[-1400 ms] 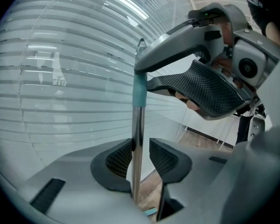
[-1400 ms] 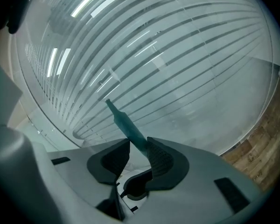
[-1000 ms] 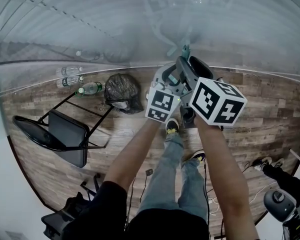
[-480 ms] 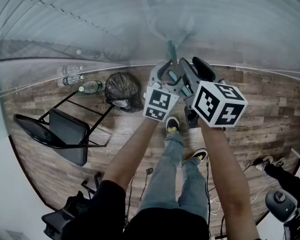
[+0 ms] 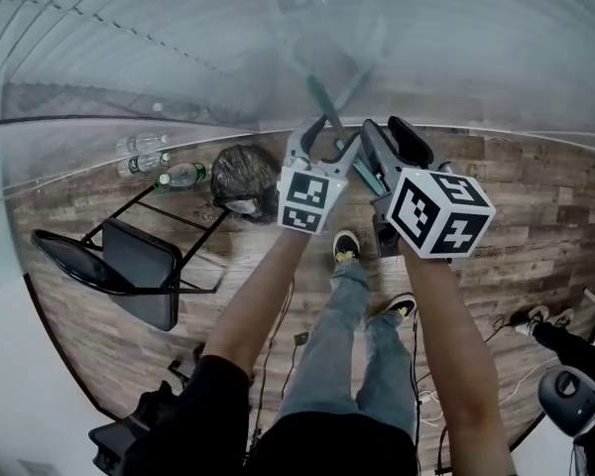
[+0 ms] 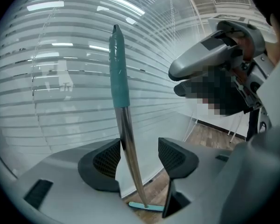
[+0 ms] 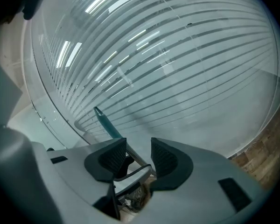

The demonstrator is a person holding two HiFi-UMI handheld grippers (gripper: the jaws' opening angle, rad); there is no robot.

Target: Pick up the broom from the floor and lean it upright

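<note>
Frosted glass wall [image 5: 178,48] banded with pale stripes rises from a wood-plank floor [image 5: 516,226] in the head view, where a person's two bare arms reach toward it. Near the wall's foot lie clear bottles [image 5: 144,157] and a black bag [image 5: 243,181]; a black folding chair [image 5: 129,261] sits farther out from the wall. The left gripper [image 5: 322,139] and right gripper [image 5: 387,132] are raised side by side close to the wall, and the broom [image 5: 318,94] shows its teal grip above the left one, in front of the glass. From the left gripper view, the broom [image 6: 119,78] stands nearly upright before the wall. Its metal shaft passes between the jaws, which have just been opening and now sit spread. The shaft is close beside the left-hand pad and clear of the other. Its teal head [image 6: 147,206] rests on the floor at the wall's base. From the right gripper view, those jaws too have just been opening and stand apart, gripping nothing, with the broom's grip [image 7: 105,122] slanting toward the wall beyond them.
</note>
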